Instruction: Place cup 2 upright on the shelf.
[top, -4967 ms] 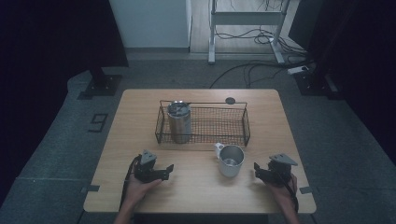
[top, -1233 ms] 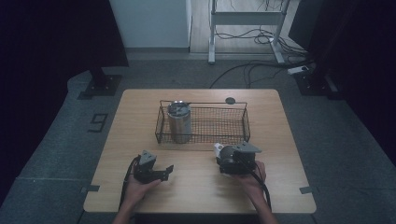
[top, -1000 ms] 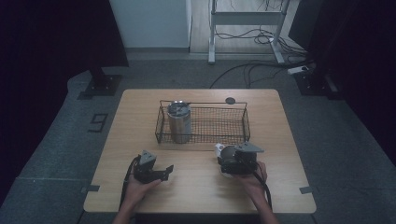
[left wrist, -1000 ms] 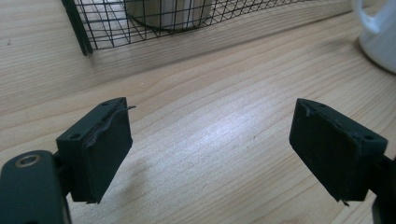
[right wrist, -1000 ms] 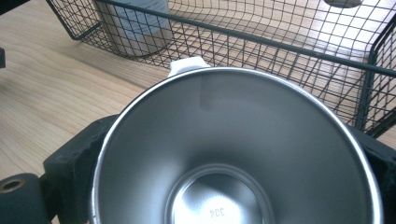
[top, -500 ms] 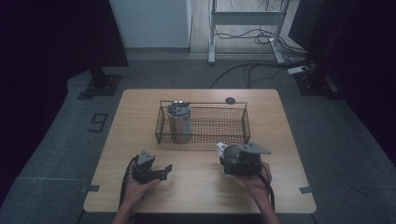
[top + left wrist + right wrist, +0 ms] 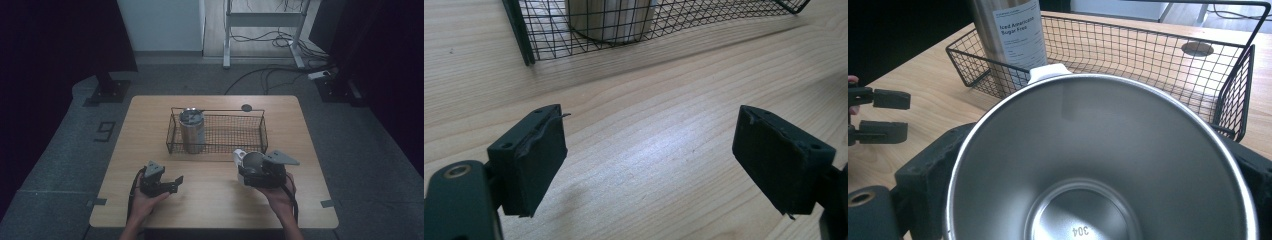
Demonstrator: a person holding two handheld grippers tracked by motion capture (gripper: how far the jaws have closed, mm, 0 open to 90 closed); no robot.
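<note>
You held the steel cup (image 7: 251,161) between the pads of your right gripper (image 7: 248,172), just at six o'clock of the wire basket (image 7: 218,148). Your left gripper (image 7: 174,183) rested with jaws apart, empty. Clearing the front rim needed the cup kept upright and away from the can (image 7: 191,130).

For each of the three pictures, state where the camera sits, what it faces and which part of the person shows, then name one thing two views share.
High view: above the table, looking down; both hands, both grippers.
Left gripper view: on the left gripper, facing the wire basket; open jaws.
Right gripper view: on the right gripper, facing the steel cup it grips.
Shared: basket and tumbler.
</note>
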